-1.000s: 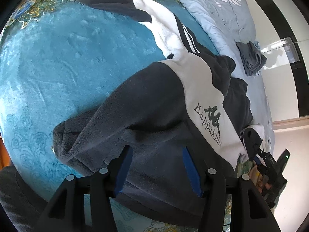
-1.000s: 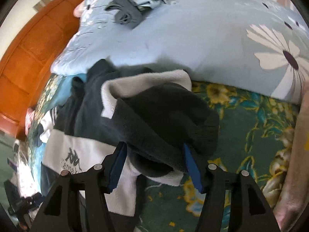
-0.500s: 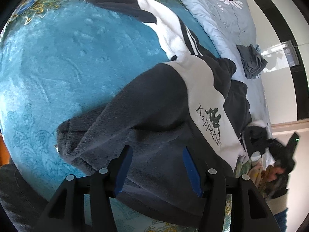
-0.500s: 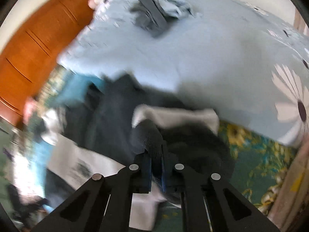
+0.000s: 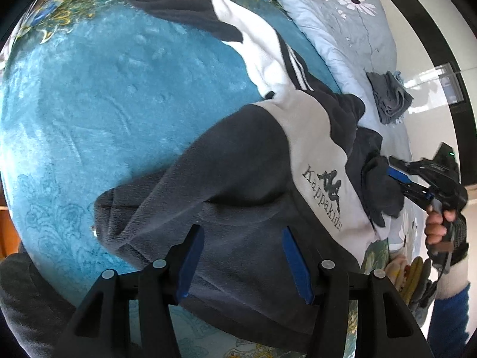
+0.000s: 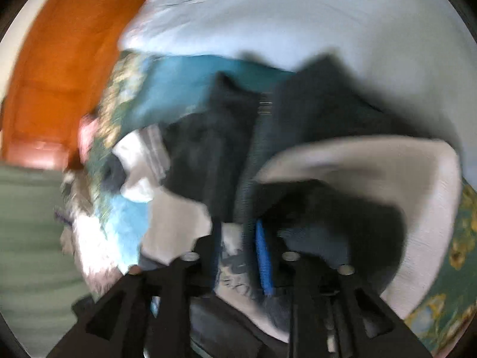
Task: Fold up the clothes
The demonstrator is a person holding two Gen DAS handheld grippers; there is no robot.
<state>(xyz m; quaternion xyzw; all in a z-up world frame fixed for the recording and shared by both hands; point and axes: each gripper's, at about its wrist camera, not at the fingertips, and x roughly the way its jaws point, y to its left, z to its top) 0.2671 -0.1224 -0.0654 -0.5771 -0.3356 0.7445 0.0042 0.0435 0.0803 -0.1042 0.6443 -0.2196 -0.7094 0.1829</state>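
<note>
Right gripper [image 5: 398, 179] swung across over the fleece jacket [image 5: 238, 179], carrying its sleeve [image 5: 380, 191]. Clamped shut midway, jaws now opening again.

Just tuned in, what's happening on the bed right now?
A person is folding a dark grey and white fleece top spread on the teal blanket. The left gripper hovers open over its hem. The right gripper has dark fleece between its jaws, which are opening.

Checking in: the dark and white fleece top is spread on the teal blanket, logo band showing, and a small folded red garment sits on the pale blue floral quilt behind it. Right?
Not quite. The small folded garment on the floral quilt is grey, not red, as the left wrist view shows. The rest holds: the fleece top is spread on the teal blanket with its logo band showing.
</note>
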